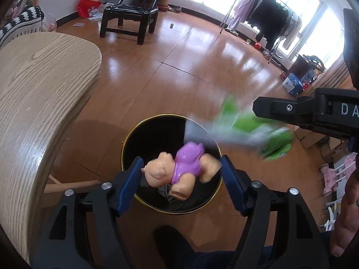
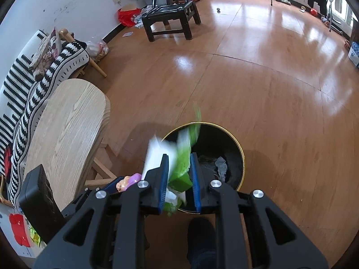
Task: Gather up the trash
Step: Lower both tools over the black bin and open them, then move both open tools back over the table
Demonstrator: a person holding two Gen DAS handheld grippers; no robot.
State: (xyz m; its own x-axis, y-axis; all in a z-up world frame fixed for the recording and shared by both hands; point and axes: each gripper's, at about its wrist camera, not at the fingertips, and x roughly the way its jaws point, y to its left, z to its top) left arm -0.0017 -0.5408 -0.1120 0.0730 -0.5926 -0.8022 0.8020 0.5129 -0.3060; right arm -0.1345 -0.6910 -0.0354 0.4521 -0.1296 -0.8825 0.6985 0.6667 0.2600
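Room: glossy wood floor (image 1: 179, 71), pale wooden table (image 1: 40, 94) at 9 o'clock, black chair (image 1: 129, 15) at 11 o'clock.
Left wrist view, bin: black trash bin (image 1: 157, 134) with gold rim, directly below the fingers.
Left wrist view, left gripper (image 1: 181, 174): blue pads spread wide; peach and purple toy figure (image 1: 177, 172) lies between them over the bin mouth, grip contact unclear.
Left wrist view, wrapper: blurred green and white wrapper (image 1: 253, 132) at 3 o'clock, at the tip of the right gripper (image 1: 258, 109).
Right wrist view, right gripper (image 2: 179, 181): jaws narrowly parted; wrapper (image 2: 179, 168) between them, blurred, whether gripped cannot be told.
Right wrist view, bin (image 2: 233, 143): beneath the fingers, crumpled paper (image 2: 221, 164) inside.
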